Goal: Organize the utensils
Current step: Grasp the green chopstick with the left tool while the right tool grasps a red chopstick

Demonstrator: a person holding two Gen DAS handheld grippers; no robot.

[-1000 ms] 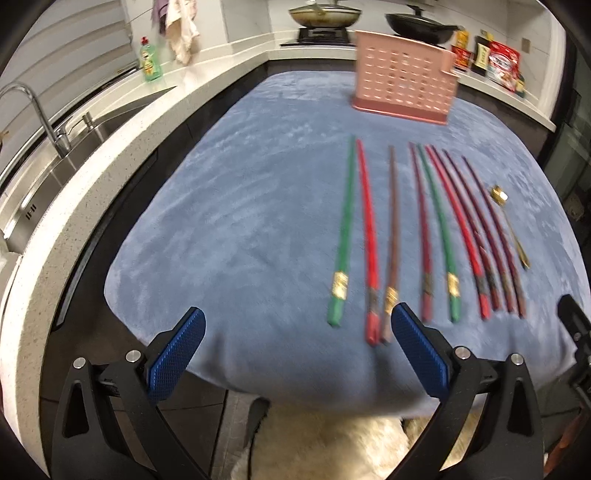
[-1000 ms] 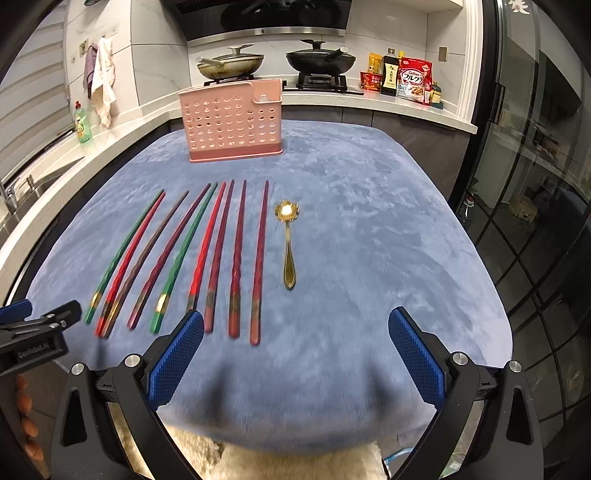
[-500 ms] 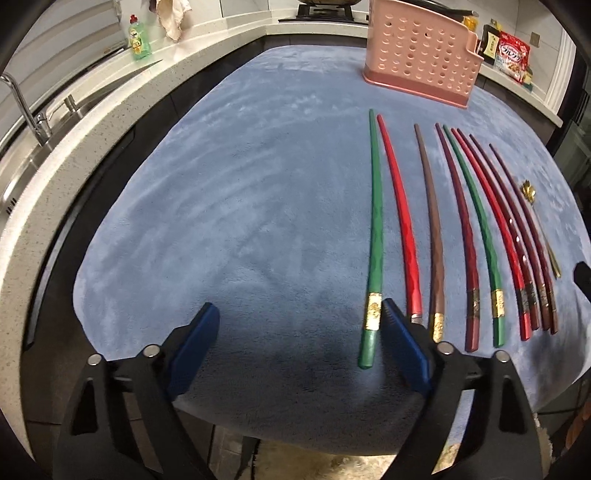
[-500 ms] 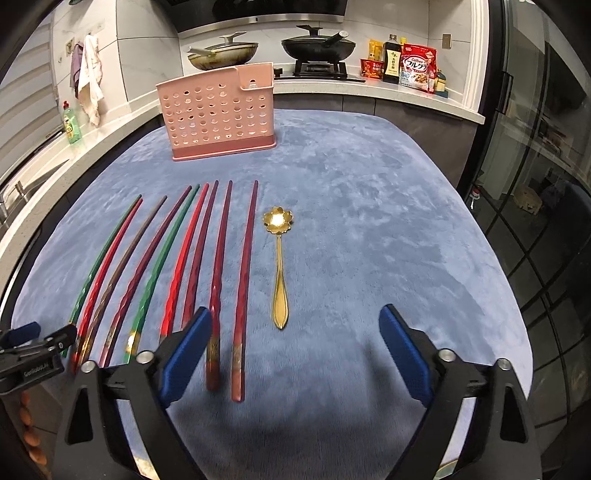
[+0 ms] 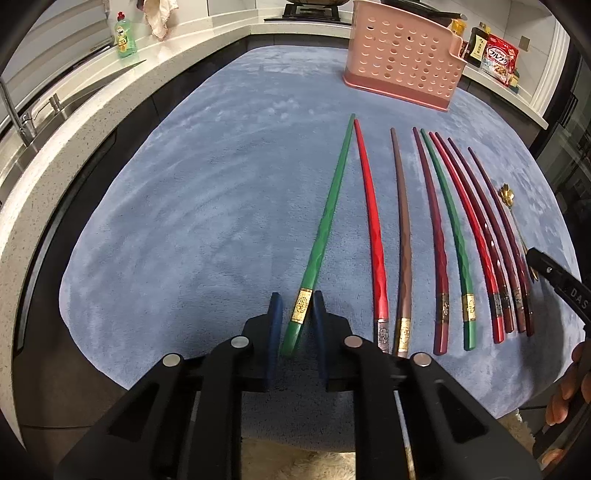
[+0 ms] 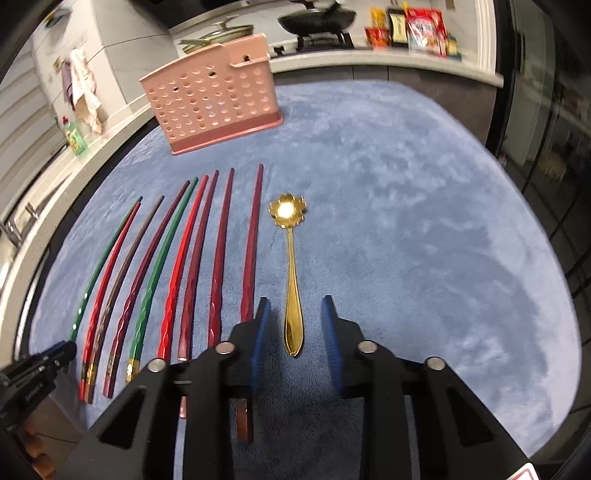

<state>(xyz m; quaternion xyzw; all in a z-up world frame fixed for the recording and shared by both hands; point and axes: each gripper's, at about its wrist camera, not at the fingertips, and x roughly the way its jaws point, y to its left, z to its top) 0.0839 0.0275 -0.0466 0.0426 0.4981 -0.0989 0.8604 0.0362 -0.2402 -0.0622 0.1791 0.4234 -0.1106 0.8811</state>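
Observation:
Several red, green, maroon and brown chopsticks [image 5: 437,236] lie side by side on a blue cloth [image 5: 207,206]. My left gripper [image 5: 297,300] has closed around the thick end of the leftmost green chopstick [image 5: 327,225], which now lies at a slant. A gold flower-headed spoon [image 6: 291,273] lies right of the chopsticks. My right gripper [image 6: 295,306] is partly open with its blue pads either side of the spoon's handle, not touching it. A pink perforated utensil holder [image 5: 404,55] stands at the far end; it also shows in the right wrist view [image 6: 214,96].
A stone counter with a sink and tap [image 5: 22,122] runs along the left, with a green soap bottle [image 5: 125,35]. Pans on a stove [image 6: 317,18] and food packets [image 6: 421,26] sit on the back counter. The cloth's near edge drops off below the grippers.
Both grippers moved forward and down and narrowed. The left one closed on the green chopstick and swung its thick end left. The right one came to straddle the spoon handle.

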